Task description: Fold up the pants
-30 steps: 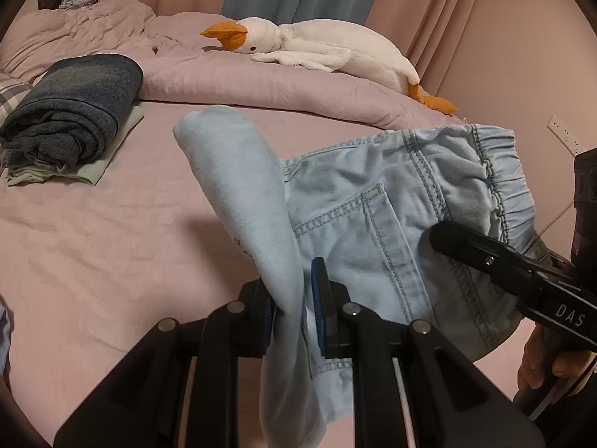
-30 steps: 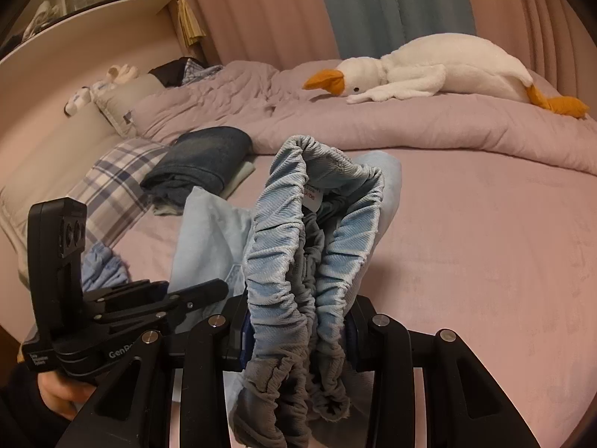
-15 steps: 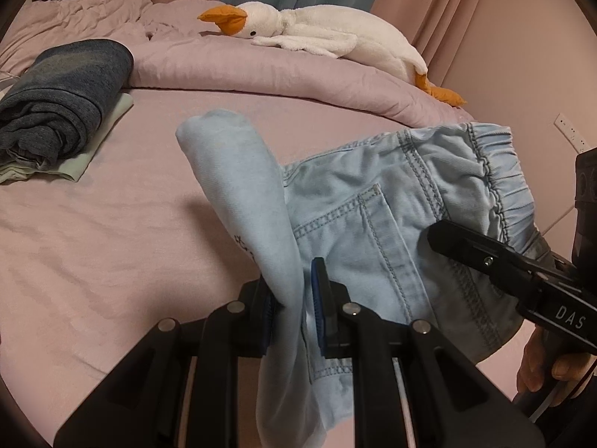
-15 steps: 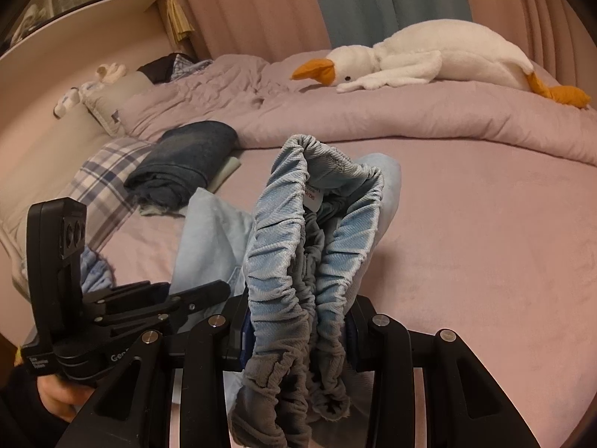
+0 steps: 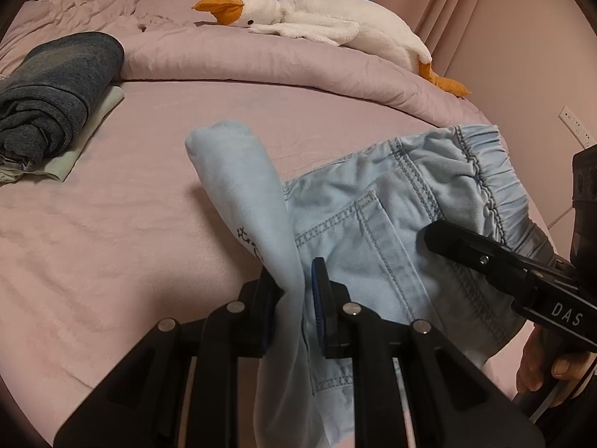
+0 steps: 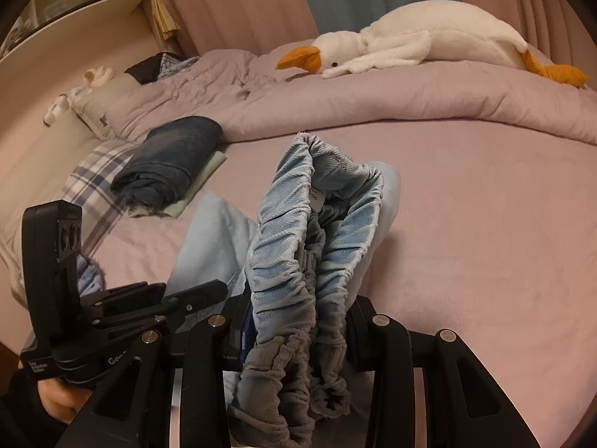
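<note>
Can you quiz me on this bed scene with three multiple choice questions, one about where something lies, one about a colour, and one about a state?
1. Where does the plush goose lie?
A. on the rolled duvet at the far side of the bed
B. on the folded dark clothes
C. on the floor

2. What colour are the pants being held?
A. black
B. light blue
C. red

3. What is the right claw doing?
A. standing open over the sheet
B. clamped on the bunched elastic waistband
C. gripping the goose

Answers:
1 A, the goose stretches along the duvet roll in both views.
2 B, the denim shows pale blue with stitched seams.
3 B, the gathered waistband fills the gap between its jaws in the right wrist view.
</note>
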A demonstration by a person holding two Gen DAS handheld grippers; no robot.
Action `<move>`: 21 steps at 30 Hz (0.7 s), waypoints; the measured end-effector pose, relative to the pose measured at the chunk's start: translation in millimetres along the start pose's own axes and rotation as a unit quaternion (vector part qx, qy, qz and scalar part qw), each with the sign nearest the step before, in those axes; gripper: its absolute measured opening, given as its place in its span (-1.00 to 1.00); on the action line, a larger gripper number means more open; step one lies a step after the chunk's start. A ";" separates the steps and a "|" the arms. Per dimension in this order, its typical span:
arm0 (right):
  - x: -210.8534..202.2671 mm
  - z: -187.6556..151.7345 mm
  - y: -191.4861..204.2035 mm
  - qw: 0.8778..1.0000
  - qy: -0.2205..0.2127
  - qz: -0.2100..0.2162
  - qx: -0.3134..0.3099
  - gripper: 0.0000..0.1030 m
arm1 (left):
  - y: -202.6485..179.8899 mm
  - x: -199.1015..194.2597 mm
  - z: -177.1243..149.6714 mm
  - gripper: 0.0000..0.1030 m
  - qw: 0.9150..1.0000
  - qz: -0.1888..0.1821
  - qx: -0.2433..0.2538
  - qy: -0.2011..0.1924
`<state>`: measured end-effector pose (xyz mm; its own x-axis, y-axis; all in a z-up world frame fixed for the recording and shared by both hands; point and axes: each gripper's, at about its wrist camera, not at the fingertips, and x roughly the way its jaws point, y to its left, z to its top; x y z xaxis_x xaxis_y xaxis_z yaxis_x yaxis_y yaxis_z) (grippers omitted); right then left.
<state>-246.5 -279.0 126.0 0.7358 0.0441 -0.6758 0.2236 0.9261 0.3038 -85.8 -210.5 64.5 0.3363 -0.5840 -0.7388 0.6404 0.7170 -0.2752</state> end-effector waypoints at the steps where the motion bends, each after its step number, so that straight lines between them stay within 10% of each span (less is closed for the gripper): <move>1: 1.1 0.3 -1.5 1.000 0.001 0.000 0.001 -0.24 | 0.4 1.0 0.1 -0.70 1.000 0.001 0.000 0.001; 14: 22.7 -5.8 -34.6 0.998 0.037 -0.012 0.055 -0.24 | 21.7 16.7 -5.6 -0.63 0.999 0.024 -0.013 0.019; 21: 31.4 -16.5 -50.2 0.995 0.054 -0.028 0.076 -0.06 | 30.0 22.6 -12.6 -0.13 0.998 0.050 -0.010 0.021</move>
<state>-245.1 -317.9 78.5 0.6479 0.0424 -0.7606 0.3617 0.8616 0.3562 -67.7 -197.4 31.8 0.3672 -0.4933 -0.7886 0.5917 0.7780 -0.2111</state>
